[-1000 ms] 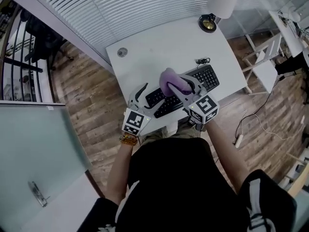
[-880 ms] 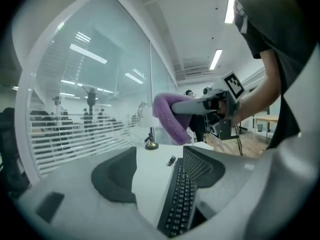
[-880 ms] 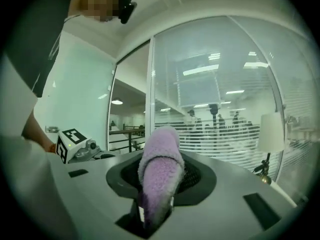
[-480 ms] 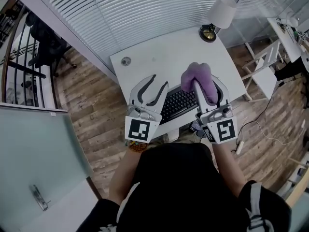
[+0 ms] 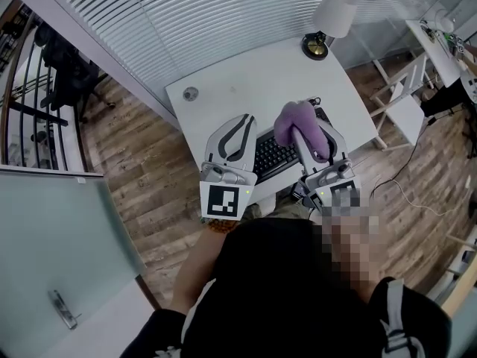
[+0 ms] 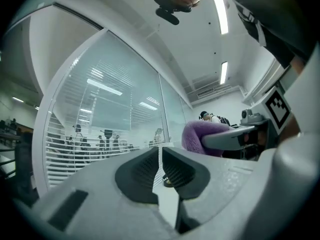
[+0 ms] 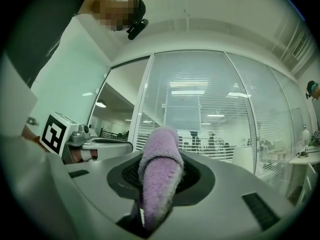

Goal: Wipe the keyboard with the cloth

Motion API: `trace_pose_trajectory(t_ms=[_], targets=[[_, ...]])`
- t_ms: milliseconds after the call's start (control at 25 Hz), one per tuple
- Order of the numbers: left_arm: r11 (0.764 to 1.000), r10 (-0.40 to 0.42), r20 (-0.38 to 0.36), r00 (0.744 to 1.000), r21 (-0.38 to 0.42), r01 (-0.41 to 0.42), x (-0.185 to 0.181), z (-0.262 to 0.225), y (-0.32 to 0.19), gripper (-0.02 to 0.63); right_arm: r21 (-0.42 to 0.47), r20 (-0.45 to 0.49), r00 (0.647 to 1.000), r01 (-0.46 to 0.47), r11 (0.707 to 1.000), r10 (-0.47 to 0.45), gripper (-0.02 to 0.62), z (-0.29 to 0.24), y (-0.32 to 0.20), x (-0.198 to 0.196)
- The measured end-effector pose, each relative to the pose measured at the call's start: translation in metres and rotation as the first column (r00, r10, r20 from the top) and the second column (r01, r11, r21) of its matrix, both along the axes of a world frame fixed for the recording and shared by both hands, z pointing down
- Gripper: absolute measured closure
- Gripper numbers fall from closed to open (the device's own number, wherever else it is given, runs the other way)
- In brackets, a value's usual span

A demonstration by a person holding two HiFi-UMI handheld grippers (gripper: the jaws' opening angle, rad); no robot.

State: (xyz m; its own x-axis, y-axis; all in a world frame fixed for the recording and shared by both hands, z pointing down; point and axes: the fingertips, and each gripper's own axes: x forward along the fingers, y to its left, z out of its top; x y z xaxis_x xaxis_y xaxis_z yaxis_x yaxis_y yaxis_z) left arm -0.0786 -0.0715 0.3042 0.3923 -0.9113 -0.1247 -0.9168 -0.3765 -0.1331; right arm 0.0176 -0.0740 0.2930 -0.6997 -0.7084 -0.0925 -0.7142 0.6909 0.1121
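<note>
The black keyboard (image 5: pixel 274 155) lies near the front edge of the white desk (image 5: pixel 246 77), partly hidden behind both grippers. My right gripper (image 5: pixel 313 136) is raised above it and shut on the fluffy purple cloth (image 5: pixel 294 121). In the right gripper view the cloth (image 7: pixel 161 149) sticks out past the jaws. My left gripper (image 5: pixel 240 123) hangs level beside it at the left. Its jaws have just been closing and now meet, with nothing between the pads (image 6: pixel 137 174). The left gripper view also shows the cloth (image 6: pixel 200 136) off to the right.
A lamp with a white shade (image 5: pixel 334 12) and a round dark base (image 5: pixel 317 45) stands at the desk's far right corner. A cable grommet (image 5: pixel 191 93) sits at the far left. A white chair (image 5: pixel 406 103) stands right of the desk on wooden floor. A glass wall with blinds runs behind.
Both grippers have risen off the desk toward the camera and now point level. The left jaws went from wide open to shut. The cloth has lifted with the right gripper.
</note>
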Motion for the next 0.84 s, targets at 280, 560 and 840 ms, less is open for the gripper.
trace_pose_trajectory(t_ms=[280,560,840], targets=[[1.000,0.021,-0.016,1.000,-0.021,-0.021,0.002,0.005,0.004,0.571,-0.005,0.009,1.000,-0.011,1.000,0.011,0.485,0.001,0.000,0.004],[0.999,0.029,-0.018,0.999,-0.038,-0.029,0.001,0.008,0.007,0.571,-0.008,0.010,1.000,-0.014,1.000,0.014,0.485,0.003,-0.003,0.011],[0.996,0.059,-0.025,0.998,-0.061,-0.060,0.003,0.015,0.011,0.571,-0.003,-0.013,1.000,0.013,1.000,-0.013,0.486,0.006,0.003,0.008]])
